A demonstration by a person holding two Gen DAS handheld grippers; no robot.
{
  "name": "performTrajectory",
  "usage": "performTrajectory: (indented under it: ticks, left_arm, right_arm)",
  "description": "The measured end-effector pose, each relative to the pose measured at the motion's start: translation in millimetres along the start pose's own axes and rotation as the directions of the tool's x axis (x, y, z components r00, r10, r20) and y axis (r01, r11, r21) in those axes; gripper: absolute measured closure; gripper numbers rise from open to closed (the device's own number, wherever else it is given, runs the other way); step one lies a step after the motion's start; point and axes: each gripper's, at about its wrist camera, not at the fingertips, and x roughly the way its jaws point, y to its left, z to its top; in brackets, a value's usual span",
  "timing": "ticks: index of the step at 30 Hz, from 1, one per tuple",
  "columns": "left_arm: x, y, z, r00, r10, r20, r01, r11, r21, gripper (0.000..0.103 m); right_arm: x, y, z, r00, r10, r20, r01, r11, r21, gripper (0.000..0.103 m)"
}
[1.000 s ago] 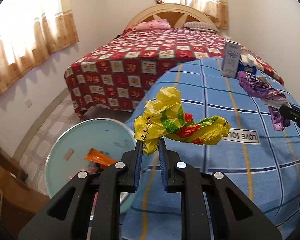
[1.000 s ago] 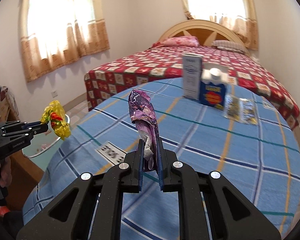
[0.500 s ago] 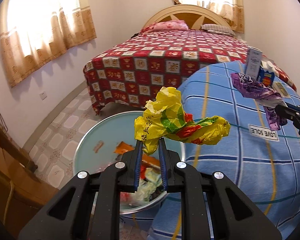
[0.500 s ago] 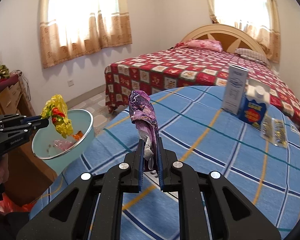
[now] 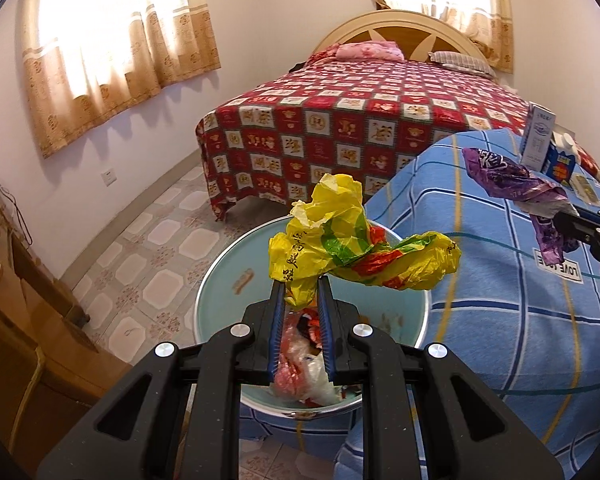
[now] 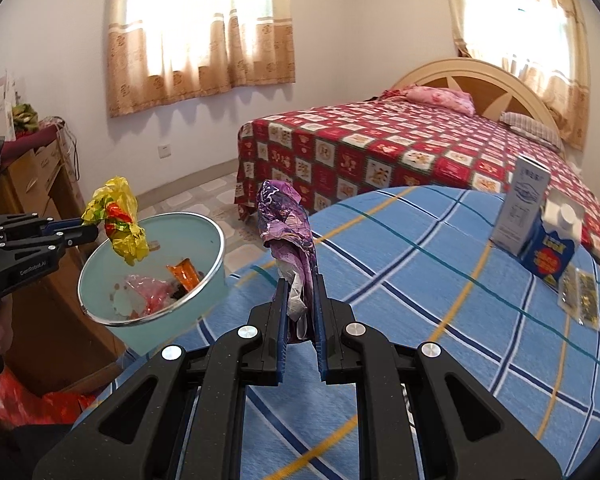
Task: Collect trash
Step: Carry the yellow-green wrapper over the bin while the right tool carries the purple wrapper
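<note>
My left gripper (image 5: 300,294) is shut on a crumpled yellow wrapper (image 5: 340,248) with red and green print, held right over the pale green trash bin (image 5: 216,280). From the right wrist view the same yellow wrapper (image 6: 118,220) hangs above the bin (image 6: 204,284), which holds several pieces of trash. My right gripper (image 6: 300,300) is shut on a purple wrapper (image 6: 288,232), held over the blue checked table (image 6: 440,320) to the right of the bin. In the left wrist view the purple wrapper (image 5: 516,184) shows at the right edge.
A white carton (image 6: 522,208), a blue carton (image 6: 552,252) and flat clear packets (image 6: 578,296) stand on the table's far right. A bed with a red patterned cover (image 5: 360,120) lies behind. A wooden cabinet (image 5: 16,320) stands left of the bin on the tiled floor.
Both grippers have swung left with their wrappers. The yellow wrapper went from over the table to over the bin; the purple one has come closer to the bin.
</note>
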Motion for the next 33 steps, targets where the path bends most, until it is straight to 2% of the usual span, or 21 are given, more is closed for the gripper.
performTrajectory:
  ticks: [16, 33]
  left_arm:
    - [-1, 29, -5, 0.999, 0.035, -0.004, -0.035, 0.998, -0.043, 0.087]
    - [-1, 48, -9, 0.998, 0.06, -0.009, -0.061, 0.996, -0.069, 0.087]
  right_arm:
    - [15, 36, 14, 0.999, 0.047, -0.006, -0.048, 0.996, -0.076, 0.091]
    - [24, 55, 18, 0.997, 0.074, -0.011, -0.075, 0.991, -0.107, 0.091]
